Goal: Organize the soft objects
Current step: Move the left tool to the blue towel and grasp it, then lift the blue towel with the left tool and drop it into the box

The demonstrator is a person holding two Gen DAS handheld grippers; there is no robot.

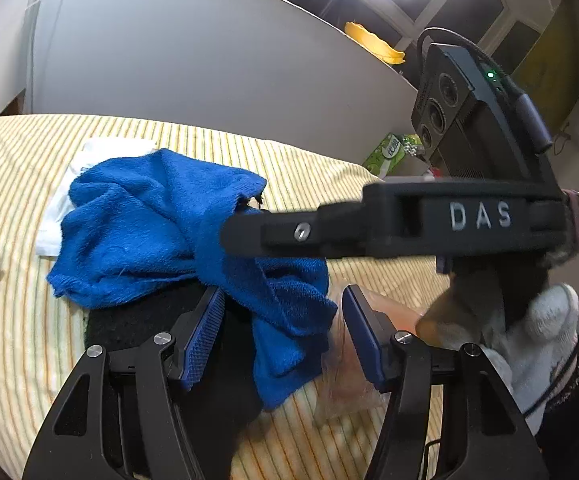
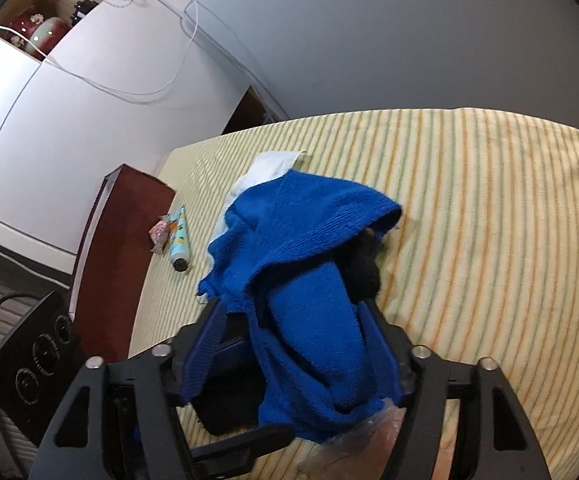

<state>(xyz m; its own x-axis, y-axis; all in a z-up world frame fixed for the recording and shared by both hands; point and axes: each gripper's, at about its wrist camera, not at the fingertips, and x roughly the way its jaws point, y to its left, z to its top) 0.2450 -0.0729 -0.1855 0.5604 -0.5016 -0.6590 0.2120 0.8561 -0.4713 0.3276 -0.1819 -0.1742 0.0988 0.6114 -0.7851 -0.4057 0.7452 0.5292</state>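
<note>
1. The striped bed sheet (image 2: 489, 200) carries everything; the blue towel (image 1: 161, 220) lies crumpled near its middle, over a black cloth (image 1: 137, 320) and partly over a white cloth (image 1: 101, 152).
2. My right gripper (image 2: 289, 320) straddles a thick fold of the blue towel. Its fingers sit against the fold, but I cannot tell whether they are pressing it.
3. My left gripper (image 1: 283, 316) stands released, with a lower towel flap between its fingers and neither pad touching.
4. To do this well, I judge I should clench on the towel alone and lift slowly, so the black cloth stays behind.
5. A clear plastic wrapper (image 1: 345, 392) lies by the towel's near edge; it could get caught.
6. Hard to make out: how far the black cloth extends beneath, and the small tube (image 2: 179, 244) label.
</note>
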